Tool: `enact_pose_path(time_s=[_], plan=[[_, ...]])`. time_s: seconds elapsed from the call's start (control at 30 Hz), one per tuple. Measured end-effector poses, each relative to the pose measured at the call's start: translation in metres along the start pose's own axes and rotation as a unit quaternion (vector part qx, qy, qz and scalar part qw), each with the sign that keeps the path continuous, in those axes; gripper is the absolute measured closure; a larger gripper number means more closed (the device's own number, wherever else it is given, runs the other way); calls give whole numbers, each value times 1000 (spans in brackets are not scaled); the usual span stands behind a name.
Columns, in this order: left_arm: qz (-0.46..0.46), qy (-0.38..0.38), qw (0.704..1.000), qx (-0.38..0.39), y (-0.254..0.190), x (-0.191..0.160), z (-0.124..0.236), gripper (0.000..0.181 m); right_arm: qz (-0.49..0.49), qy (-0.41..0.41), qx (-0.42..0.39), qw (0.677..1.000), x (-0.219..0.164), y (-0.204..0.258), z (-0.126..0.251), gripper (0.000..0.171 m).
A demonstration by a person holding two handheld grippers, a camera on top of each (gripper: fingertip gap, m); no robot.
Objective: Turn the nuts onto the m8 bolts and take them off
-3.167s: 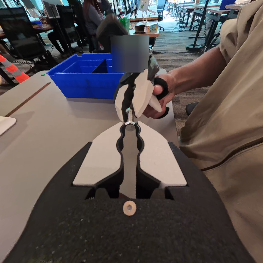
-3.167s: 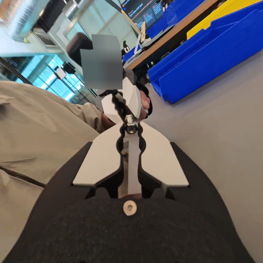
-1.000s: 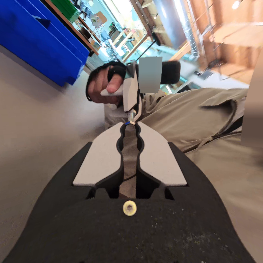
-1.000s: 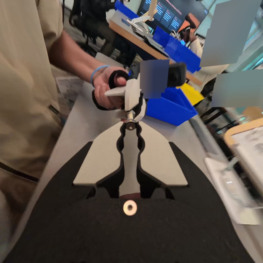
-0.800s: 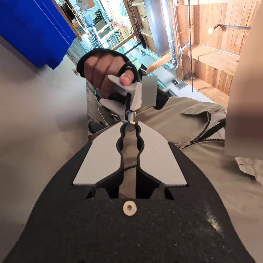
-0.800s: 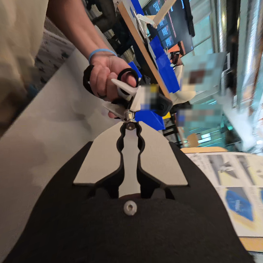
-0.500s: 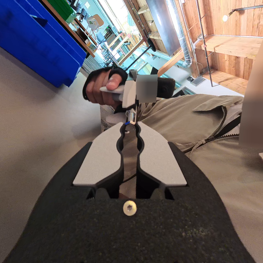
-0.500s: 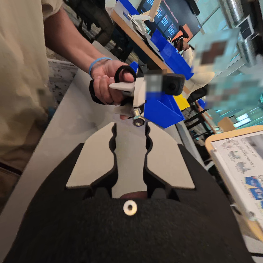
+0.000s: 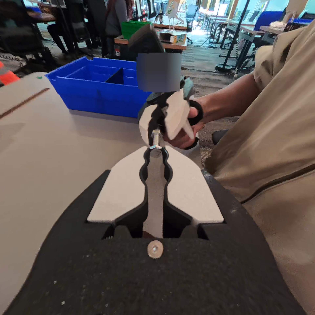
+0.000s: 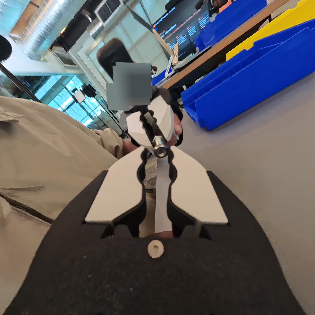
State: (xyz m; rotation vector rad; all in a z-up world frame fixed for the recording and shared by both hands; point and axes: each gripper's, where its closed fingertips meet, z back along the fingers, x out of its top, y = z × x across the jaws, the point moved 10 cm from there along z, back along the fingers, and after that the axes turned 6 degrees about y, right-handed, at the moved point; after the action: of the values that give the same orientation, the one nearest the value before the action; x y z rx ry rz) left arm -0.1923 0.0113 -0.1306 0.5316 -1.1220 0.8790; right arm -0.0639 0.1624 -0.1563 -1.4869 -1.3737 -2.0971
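- Two grippers meet end to end on one bolt [image 9: 156,140], which is held in the air above the grey table [image 9: 51,153], with the blue bin [image 9: 95,95] well behind it.
- The left gripper [image 9: 155,150] is clamped on the bolt's hex head, its fingertips pinching the flats.
- From that head, the bolt's long axis runs straight away along the left gripper's fingers and into the tips of the right gripper [image 10: 157,149], so the two tools face each other along the shank.
- The nut [image 10: 160,152] sits on the bolt's far end and is seen end-on in the right wrist view.
- The right gripper's jaws stand slightly apart around the nut. It lies against or very near one finger, with a visible gap at the other, so it looks unclamped.
- The right gripper is the nearer tool to the nut. My judgement is that it needs to centre on the bolt's axis and close before another turn.
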Motion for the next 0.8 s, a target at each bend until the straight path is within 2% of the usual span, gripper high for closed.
enact_pose_path(time_s=[0.03, 0.13, 0.23, 0.3, 0.47, 0.63, 0.7, 0.77, 0.8], plan=[[-7, -4, 1000, -2, -2, 0, 1, 167, 4, -1, -1, 1000, 1, 0, 0, 157], [-12, 6, 1000, 0, -2, 0, 1, 167, 48, 18, -24, 998, 3, 3, -1, 157], [63, -17, 996, -62, 2, 0, 3, 167, 145, 41, -51, 987, 8, 12, -2, 157], [120, -31, 986, -114, 7, -3, 3, 167, 243, 66, -82, 964, 12, 21, -3, 157], [268, -45, 932, -242, 17, -10, -2, 167, 461, 113, -139, 869, 18, 38, -5, 157], [395, -44, 856, -331, 25, -23, -12, 167, 640, 142, -191, 731, 13, 46, -8, 156], [420, -39, 836, -352, 26, -27, -15, 168, 692, 140, -197, 681, 8, 48, -8, 157], [414, -40, 840, -348, 25, -28, -17, 167, 713, 133, -200, 659, 5, 47, -6, 157], [406, -38, 850, -334, 25, -27, -16, 167, 700, 136, -202, 671, 5, 45, -6, 157]])
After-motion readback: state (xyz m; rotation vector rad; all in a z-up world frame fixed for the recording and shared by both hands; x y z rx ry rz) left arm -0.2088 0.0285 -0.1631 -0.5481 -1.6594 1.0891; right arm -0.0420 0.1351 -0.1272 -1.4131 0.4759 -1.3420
